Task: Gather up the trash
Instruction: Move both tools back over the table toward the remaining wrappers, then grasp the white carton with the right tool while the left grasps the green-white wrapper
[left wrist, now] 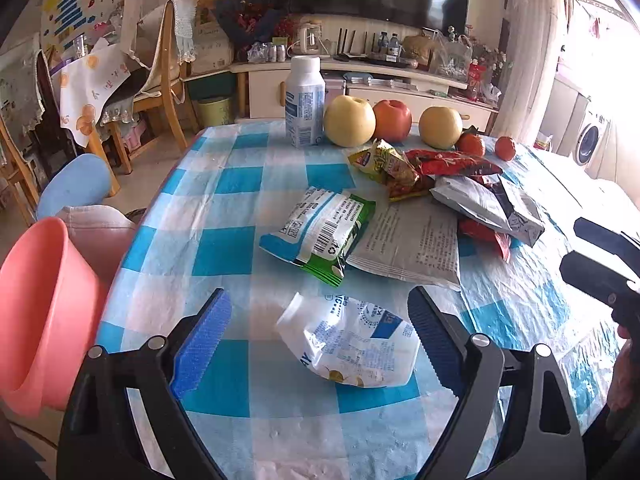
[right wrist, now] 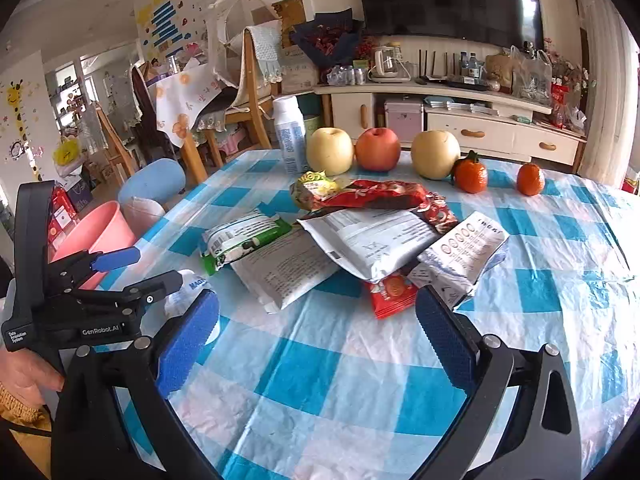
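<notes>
**Left gripper straddles a crumpled pouch; right waits empty**

In the lower centre of the left wrist view, the left gripper stands wide open, its blue pads on either side of a crumpled white-and-blue plastic pouch lying flat on the checked tablecloth; nothing is gripped yet. The right gripper, low in its own view, is likewise spread wide and holds nothing, with only bare cloth between its pads.

Further up the frame lies more trash: a green-and-white wrapper, a grey printed packet and a red snack bag, heaped together. Behind them, apples, tangerines and a white bottle stand in a row. A pink bin sits at the left edge, beside the table.

The likely risks: the limp pouch may slip or fold out of the pads, or the pads may pinch the loose tablecloth along with it and drag the fruit.
</notes>
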`<control>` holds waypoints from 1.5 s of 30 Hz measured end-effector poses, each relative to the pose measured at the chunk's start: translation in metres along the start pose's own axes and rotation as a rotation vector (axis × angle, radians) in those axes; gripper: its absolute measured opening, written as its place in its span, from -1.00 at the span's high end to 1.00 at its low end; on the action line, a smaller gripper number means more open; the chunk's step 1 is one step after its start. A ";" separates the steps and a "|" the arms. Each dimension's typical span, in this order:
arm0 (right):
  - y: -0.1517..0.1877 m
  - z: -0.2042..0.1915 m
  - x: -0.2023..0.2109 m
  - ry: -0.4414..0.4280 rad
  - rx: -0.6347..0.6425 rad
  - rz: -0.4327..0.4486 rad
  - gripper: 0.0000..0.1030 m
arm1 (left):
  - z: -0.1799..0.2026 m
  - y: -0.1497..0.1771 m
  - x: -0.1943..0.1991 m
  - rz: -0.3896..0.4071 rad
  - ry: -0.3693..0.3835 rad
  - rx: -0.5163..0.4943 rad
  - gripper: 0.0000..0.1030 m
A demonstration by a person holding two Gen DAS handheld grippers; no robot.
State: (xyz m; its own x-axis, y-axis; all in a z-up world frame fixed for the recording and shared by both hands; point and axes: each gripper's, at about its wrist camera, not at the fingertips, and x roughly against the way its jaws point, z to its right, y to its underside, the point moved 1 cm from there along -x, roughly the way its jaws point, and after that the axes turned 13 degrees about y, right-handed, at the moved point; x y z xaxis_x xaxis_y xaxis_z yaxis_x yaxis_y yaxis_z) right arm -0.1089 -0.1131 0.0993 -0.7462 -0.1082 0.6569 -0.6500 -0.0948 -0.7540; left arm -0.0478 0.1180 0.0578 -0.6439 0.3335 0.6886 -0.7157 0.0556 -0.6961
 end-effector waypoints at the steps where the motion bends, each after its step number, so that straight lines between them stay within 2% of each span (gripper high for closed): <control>1: -0.001 0.004 0.000 0.008 -0.004 0.000 -0.92 | 0.001 0.000 -0.002 -0.002 0.000 0.005 -0.73; 10: -0.010 0.049 -0.011 0.028 -0.089 -0.034 -0.92 | 0.008 -0.028 -0.031 -0.028 -0.032 -0.062 -0.73; 14: -0.017 0.079 -0.021 0.037 -0.170 -0.058 -0.92 | -0.002 -0.041 -0.045 -0.042 -0.006 -0.031 -0.73; 17: -0.019 0.098 -0.032 0.049 -0.220 -0.100 -0.92 | -0.010 -0.050 -0.059 -0.055 0.041 0.009 -0.73; 24: -0.014 0.120 -0.064 0.021 -0.325 -0.207 -0.92 | -0.012 -0.061 -0.087 -0.117 0.020 -0.036 -0.72; 27: -0.015 0.124 -0.075 0.005 -0.364 -0.215 -0.92 | -0.015 -0.062 -0.093 -0.131 0.019 -0.023 -0.60; 29: -0.018 0.126 -0.081 0.018 -0.374 -0.213 -0.92 | -0.017 -0.061 -0.097 -0.144 0.012 -0.017 -0.57; 36: -0.026 0.130 -0.105 0.053 -0.372 -0.217 -0.90 | -0.020 -0.060 -0.106 -0.166 -0.013 -0.009 -0.29; 39: -0.027 0.129 -0.114 0.071 -0.353 -0.215 -0.83 | -0.019 -0.059 -0.107 -0.169 -0.021 -0.014 -0.26; 41: -0.027 0.128 -0.119 0.082 -0.342 -0.221 -0.71 | -0.017 -0.059 -0.108 -0.169 -0.025 -0.019 -0.23; 45: -0.025 0.128 -0.124 0.077 -0.342 -0.232 -0.71 | -0.015 -0.059 -0.107 -0.165 -0.029 -0.018 -0.16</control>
State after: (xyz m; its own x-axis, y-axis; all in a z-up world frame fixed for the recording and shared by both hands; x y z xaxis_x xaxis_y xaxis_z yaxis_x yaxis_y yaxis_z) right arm 0.0187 -0.2242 0.0369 -0.5748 -0.0469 0.8170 -0.8025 0.2274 -0.5516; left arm 0.0671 0.0934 0.0219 -0.5260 0.2910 0.7992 -0.8074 0.1246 -0.5767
